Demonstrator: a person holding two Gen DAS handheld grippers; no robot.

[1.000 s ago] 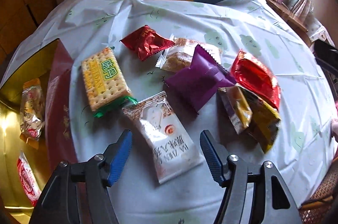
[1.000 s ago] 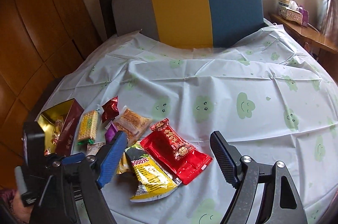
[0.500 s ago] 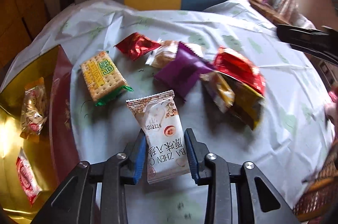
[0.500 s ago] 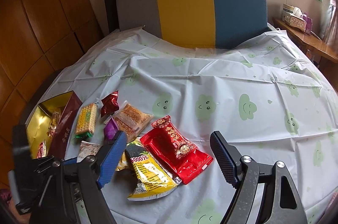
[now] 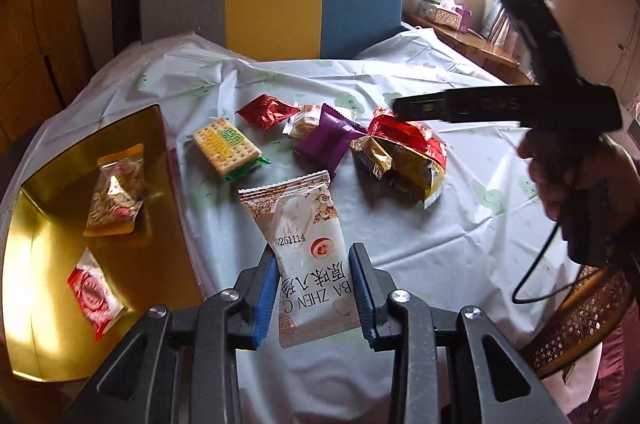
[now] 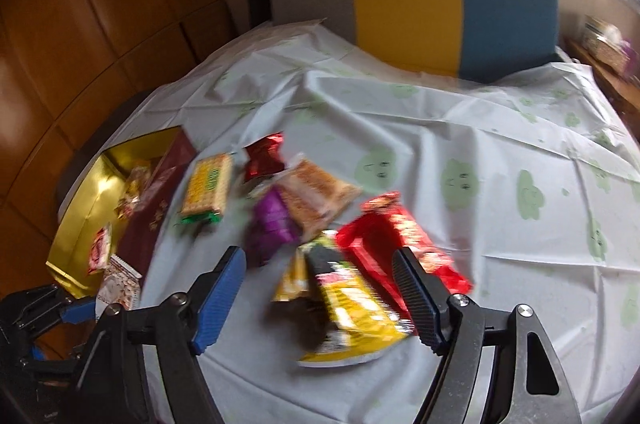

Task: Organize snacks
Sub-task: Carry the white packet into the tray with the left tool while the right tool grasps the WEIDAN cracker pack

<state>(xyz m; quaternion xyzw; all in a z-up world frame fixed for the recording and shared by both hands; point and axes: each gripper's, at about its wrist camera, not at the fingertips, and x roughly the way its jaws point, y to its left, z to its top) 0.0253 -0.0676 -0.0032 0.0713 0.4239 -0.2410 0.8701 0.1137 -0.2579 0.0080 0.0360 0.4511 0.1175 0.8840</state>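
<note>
1. Left gripper (image 5: 314,294) has clamped onto the white foil-edged snack packet (image 5: 306,248), now lifted off the pale cloud-print tablecloth (image 5: 460,240).
2. Right gripper (image 6: 316,298), empty, jaws closing above the yellow chip bag (image 6: 352,312).
3. Next stop, probably: gold-lined box (image 5: 52,220), left.

Left gripper (image 5: 313,290) clamped, fingers (image 5: 264,298) pressing inward; right gripper (image 6: 318,298) tilted downward, its fingers closing, nothing gripped

Cloud-print tablecloth (image 6: 500,128) under scattered snack packets (image 5: 318,144) and gold box (image 5: 52,244)
</note>
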